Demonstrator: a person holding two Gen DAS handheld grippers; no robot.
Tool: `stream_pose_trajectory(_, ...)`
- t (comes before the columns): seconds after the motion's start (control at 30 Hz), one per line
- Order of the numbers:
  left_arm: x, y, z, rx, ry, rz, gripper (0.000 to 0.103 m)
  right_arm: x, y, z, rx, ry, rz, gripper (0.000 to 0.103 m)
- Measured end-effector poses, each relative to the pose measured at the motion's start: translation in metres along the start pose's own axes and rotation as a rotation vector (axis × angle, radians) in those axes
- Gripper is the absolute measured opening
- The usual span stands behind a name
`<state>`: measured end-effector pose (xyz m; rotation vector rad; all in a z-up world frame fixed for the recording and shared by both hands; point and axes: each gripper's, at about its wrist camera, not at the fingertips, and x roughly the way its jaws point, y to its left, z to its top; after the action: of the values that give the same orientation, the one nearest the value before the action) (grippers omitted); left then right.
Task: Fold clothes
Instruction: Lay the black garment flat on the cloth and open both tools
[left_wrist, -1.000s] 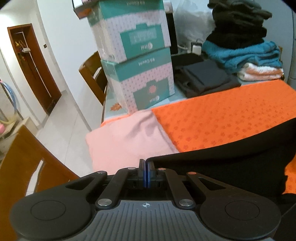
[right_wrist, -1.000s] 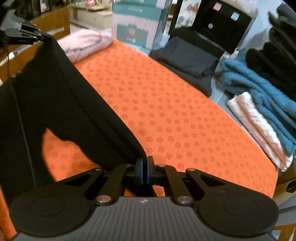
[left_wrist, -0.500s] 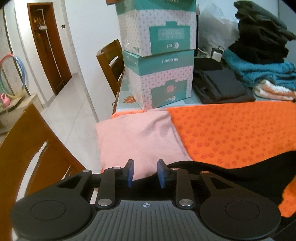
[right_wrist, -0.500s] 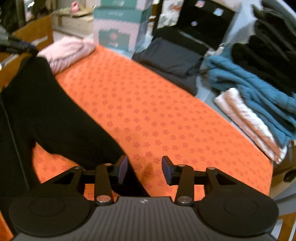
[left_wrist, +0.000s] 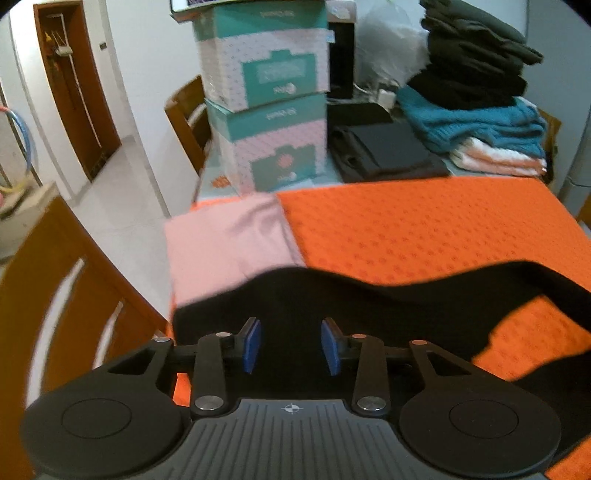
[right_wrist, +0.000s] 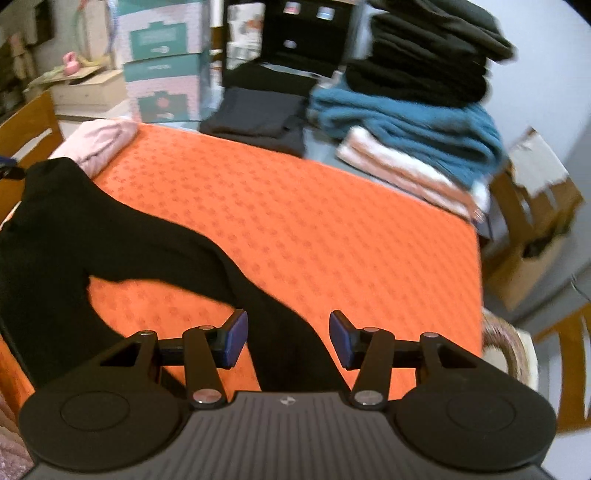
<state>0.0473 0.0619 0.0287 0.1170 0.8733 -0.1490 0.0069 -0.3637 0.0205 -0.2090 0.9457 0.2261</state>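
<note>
Black garment (left_wrist: 369, 306) lies spread along the near edge of my orange cloth (left_wrist: 424, 229), one end at the left beside the pink folded piece (left_wrist: 229, 243), the other running right toward my right gripper (right_wrist: 287, 338). My left gripper (left_wrist: 290, 345) hangs over the left end with its blue pads (left_wrist: 252, 345) spread apart, nothing between them. My right gripper has its jaws wide too, the dark fabric (right_wrist: 155, 243) passing below the gap and not pinched. At the far side of the table I see two stacked teal and pink boxes (left_wrist: 266, 110), a flat dark grey garment (left_wrist: 388, 147), and a pile of blue, white and black folded things (left_wrist: 476, 107). A wooden chair (left_wrist: 55, 314) stands near left.
</note>
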Motion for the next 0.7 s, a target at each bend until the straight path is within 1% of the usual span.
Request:
stream_pose_trajectory(0.13, -0.009, -0.012, -0.015, -0.025, 0.029, -0.040, 0.040, -0.020, -0.017, -0.030, 0.080, 0.012, -0.034, 0.055)
stream_pose_trajectory(0.27, -0.014, -0.026, -0.030, -0.029, 0.062, -0.069, 0.040, -0.037, -0.031, -0.062, 0.138, 0.032, -0.058, 0.055)
stream_pose_trajectory(0.43, -0.018, -0.047, -0.050, -0.022, 0.098, -0.089, 0.041, -0.044, -0.050, -0.102, 0.197, 0.069, -0.100, 0.053)
stream_pose_trajectory(0.5, -0.020, -0.056, -0.057, -0.024, 0.107, -0.098, 0.041, -0.044, -0.056, -0.116, 0.205, 0.086, -0.118, 0.047)
stream_pose_trajectory(0.53, -0.021, -0.060, -0.060, -0.024, 0.110, -0.102, 0.042, -0.043, -0.059, -0.122, 0.207, 0.094, -0.123, 0.046)
stream_pose_trajectory(0.63, -0.024, -0.076, -0.068, -0.019, 0.120, -0.106, 0.044, -0.041, -0.068, -0.140, 0.203, 0.108, -0.123, 0.046)
stream_pose_trajectory(0.7, -0.026, -0.089, -0.072, -0.011, 0.123, -0.107, 0.044, -0.038, -0.073, -0.148, 0.175, 0.115, -0.121, 0.046)
